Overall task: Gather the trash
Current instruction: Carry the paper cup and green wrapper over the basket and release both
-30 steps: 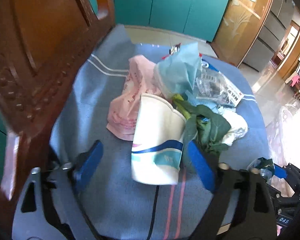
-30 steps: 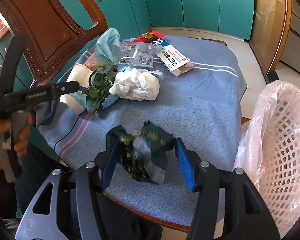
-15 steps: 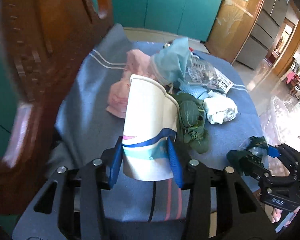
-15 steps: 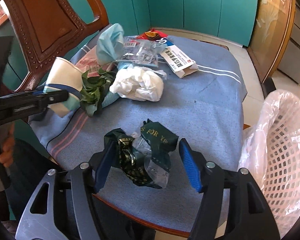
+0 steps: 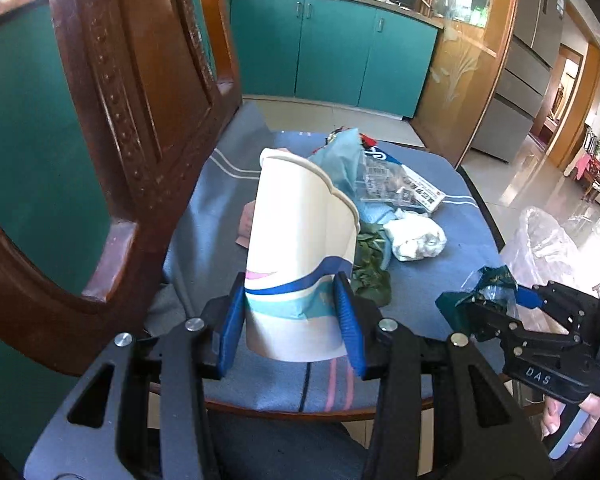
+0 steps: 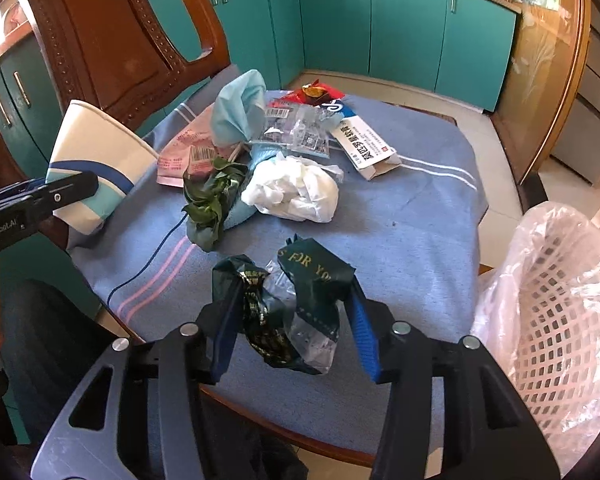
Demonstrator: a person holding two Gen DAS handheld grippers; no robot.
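My left gripper [image 5: 290,320] is shut on a white paper cup [image 5: 300,256] with blue bands and holds it above the near left of the table; the cup also shows in the right wrist view [image 6: 96,168]. My right gripper [image 6: 294,320] is shut on a crumpled dark green wrapper [image 6: 292,308] with clear plastic, over the table's near edge; the wrapper also shows in the left wrist view [image 5: 480,292]. A pile of trash lies on the blue tablecloth [image 6: 400,232]: green leaves [image 6: 210,200], a white crumpled bag [image 6: 296,192], a light blue bag [image 6: 240,108].
A white lattice waste basket [image 6: 556,320] lined with clear plastic stands at the right of the table. A carved wooden chair back [image 5: 112,128] rises close on the left. A white box [image 6: 366,146], a pink bag [image 6: 184,156] and clear wrappers [image 6: 300,132] lie further back.
My left gripper closed on the paper cup and lifted it up and toward me. My right gripper kept hold of the green wrapper and drew back slightly.
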